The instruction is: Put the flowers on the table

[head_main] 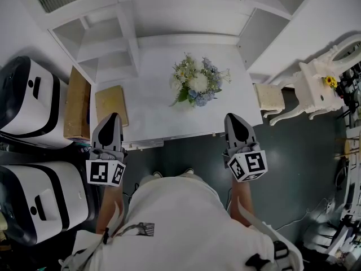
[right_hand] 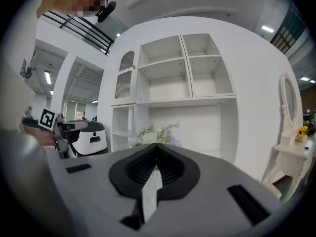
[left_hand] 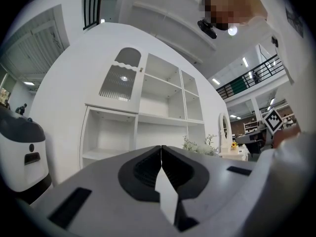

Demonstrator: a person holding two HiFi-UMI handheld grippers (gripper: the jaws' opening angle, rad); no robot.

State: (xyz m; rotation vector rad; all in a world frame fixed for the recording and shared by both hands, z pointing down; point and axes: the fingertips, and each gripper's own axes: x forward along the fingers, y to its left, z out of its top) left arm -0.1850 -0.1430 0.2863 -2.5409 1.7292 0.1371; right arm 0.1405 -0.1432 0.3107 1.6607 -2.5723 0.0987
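Observation:
A bouquet of white, blue and green flowers [head_main: 197,82] lies on the white table [head_main: 152,114], right of its middle and apart from both grippers. My left gripper [head_main: 113,116] hovers over the table's front left corner, jaws shut with nothing between them. My right gripper [head_main: 233,117] is at the front right corner, also shut and empty. In the left gripper view the shut jaws [left_hand: 161,147] point at the shelves, with the flowers [left_hand: 200,145] just right of them. In the right gripper view the flowers [right_hand: 157,132] show straight above the shut tips [right_hand: 156,145].
A white shelf unit [head_main: 113,35] stands behind the table. A wooden board [head_main: 111,103] lies on the table's left end, another [head_main: 77,101] beside it. Two white-and-black machines [head_main: 28,103] stand at the left. A white dressing table [head_main: 316,89] and stool [head_main: 269,96] are at the right.

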